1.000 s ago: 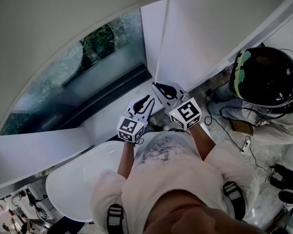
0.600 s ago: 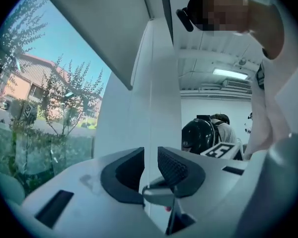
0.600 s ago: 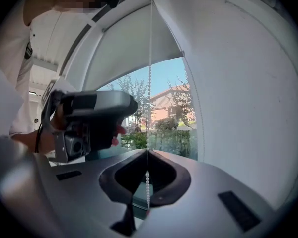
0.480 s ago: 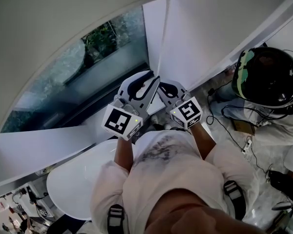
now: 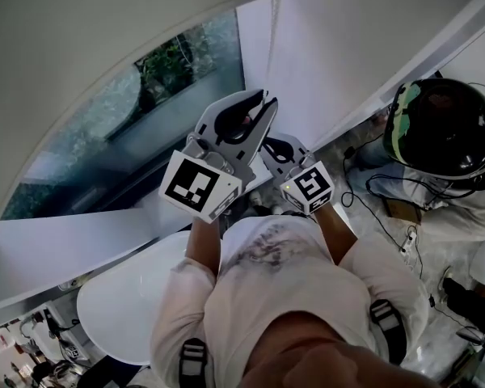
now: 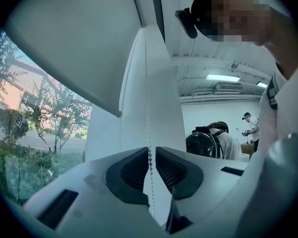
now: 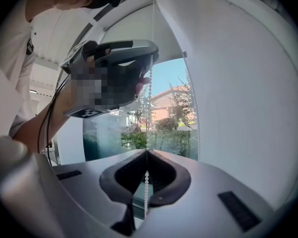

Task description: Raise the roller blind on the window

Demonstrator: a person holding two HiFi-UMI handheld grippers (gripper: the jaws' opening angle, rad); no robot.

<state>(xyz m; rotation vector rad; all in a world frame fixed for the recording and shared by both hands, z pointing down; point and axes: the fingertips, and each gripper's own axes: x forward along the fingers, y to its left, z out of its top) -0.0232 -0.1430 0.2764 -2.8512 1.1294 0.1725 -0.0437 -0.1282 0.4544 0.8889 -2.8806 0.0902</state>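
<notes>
A thin bead chain [image 5: 272,23] hangs beside the window [image 5: 178,71], down the white frame. The grey roller blind [image 5: 73,31] covers the upper part of the pane. My right gripper [image 5: 268,145] is the lower one and is shut on the bead chain [image 7: 146,155], its tips meeting around it. Just above it is my left gripper [image 5: 264,102]. Its jaws stand a narrow gap apart with the chain [image 6: 149,133] running between them, and no pad visibly presses on it. From the right gripper view the left gripper [image 7: 150,66] shows overhead against the glass.
A white rounded tabletop [image 5: 121,305] lies below my arms. To the right a second person in a dark helmet [image 5: 444,128] crouches among cables [image 5: 388,208] on the floor. The white window sill [image 5: 73,241] runs along the left.
My left gripper has risen from beside the right one to above it along the chain, and its jaws have narrowed. The right gripper stayed put, shut on the chain.
</notes>
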